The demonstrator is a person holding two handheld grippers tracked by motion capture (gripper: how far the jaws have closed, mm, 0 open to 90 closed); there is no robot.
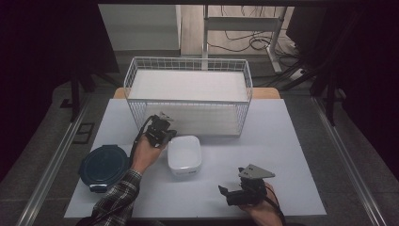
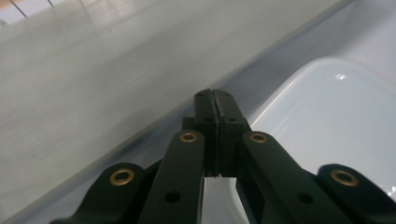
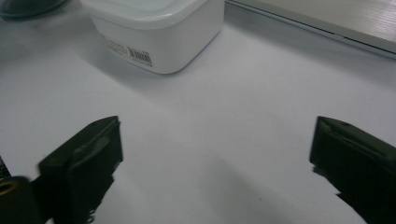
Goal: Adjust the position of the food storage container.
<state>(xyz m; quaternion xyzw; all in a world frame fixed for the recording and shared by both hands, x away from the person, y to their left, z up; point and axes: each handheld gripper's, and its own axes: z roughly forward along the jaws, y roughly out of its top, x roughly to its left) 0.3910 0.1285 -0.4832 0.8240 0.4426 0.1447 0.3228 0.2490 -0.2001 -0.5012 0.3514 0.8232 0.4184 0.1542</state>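
White plastic tub (image 1: 184, 155) sits mid-table before the wire basket (image 1: 188, 96), lid-less; left claw (image 1: 165, 135), pressed together empty at its rim, could shove it askew, while right claw (image 1: 225, 192) waits apart

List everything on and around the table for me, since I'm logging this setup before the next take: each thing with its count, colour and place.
wire basket: one, white, at the far middle of the table, open top.
tub: one, white, square with rounded corners, on the table in front of the basket.
lid: one, dark blue, round, at the near left of the table.
table: one, pale grey top.
left gripper: one, black, jaws shut, at the tub's far left corner.
right gripper: one, black, jaws open, near right of the table.
sleeve: one, plaid, on the left forearm.
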